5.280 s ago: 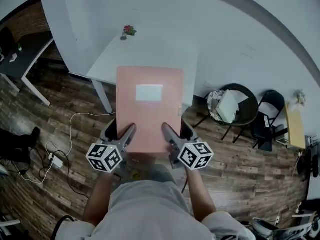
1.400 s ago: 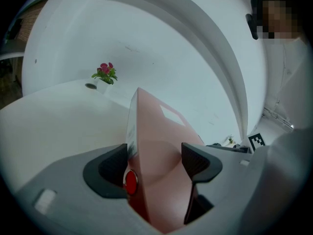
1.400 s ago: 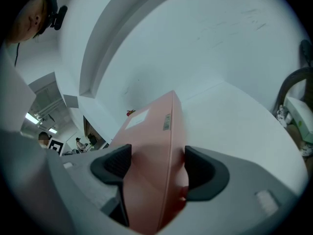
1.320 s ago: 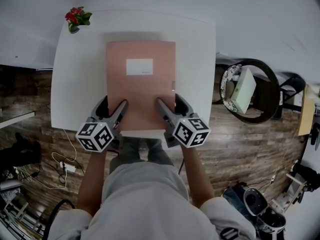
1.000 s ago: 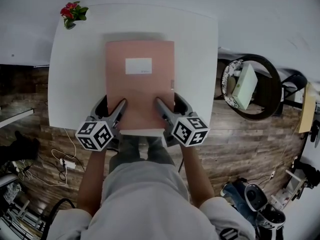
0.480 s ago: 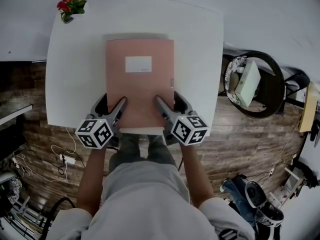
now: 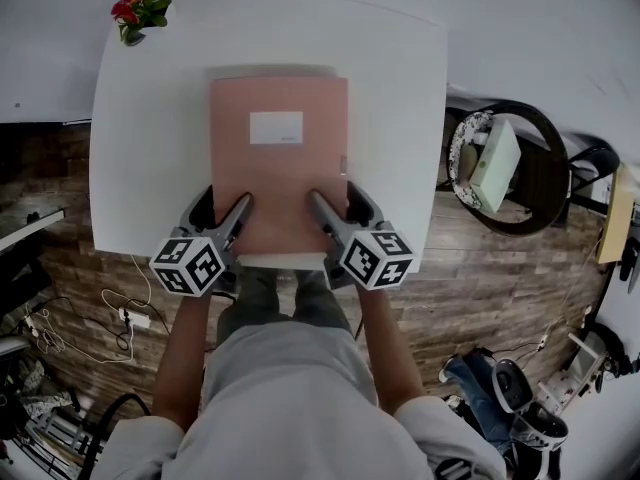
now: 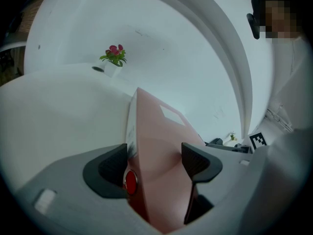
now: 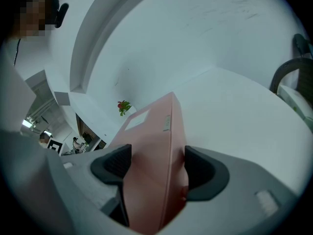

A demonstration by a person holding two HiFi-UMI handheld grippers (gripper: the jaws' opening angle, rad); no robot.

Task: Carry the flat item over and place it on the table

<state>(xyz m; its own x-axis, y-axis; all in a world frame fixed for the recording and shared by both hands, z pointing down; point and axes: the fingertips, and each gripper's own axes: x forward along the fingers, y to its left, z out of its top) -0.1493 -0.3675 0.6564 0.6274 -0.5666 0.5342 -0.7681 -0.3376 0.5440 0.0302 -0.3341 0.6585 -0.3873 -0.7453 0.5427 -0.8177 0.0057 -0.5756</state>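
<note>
You are at the end of the carry, at the placing step. The pink flat item (image 7: 278, 163) lies level over the white surface (image 7: 400, 98), roughly centred left to right. Its label faces up and its near edge sits at the surface's 6 o'clock edge. A thin shadow along its 12 o'clock side leaves me unable to tell whether it is fully resting or held just above.

Your left gripper (image 7: 222, 215) has its jaws closed on the item's near edge at about 7 o'clock. In the left gripper view the pink slab fills the gap, with both dark pads pressed to its faces (image 8: 154, 160). Your right gripper (image 7: 338, 206) does the same at about 5 o'clock, and the right gripper view shows the item clamped between the pads (image 9: 151, 168).

The small potted flower (image 7: 135, 13) stands at the surface's 11 o'clock corner, well apart from the item. The chair (image 7: 500, 173) is off at 3 o'clock, also clear of it.

My judgement is that the task is nearly done. What remains is to settle the item flat, part both sets of jaws together and draw the grippers back toward 6 o'clock. Because the near edge is level with the surface's edge, or perhaps a little past it, consider nudging the item toward 12 o'clock before letting go. Release evenly, or one corner could drag and skew the item.
</note>
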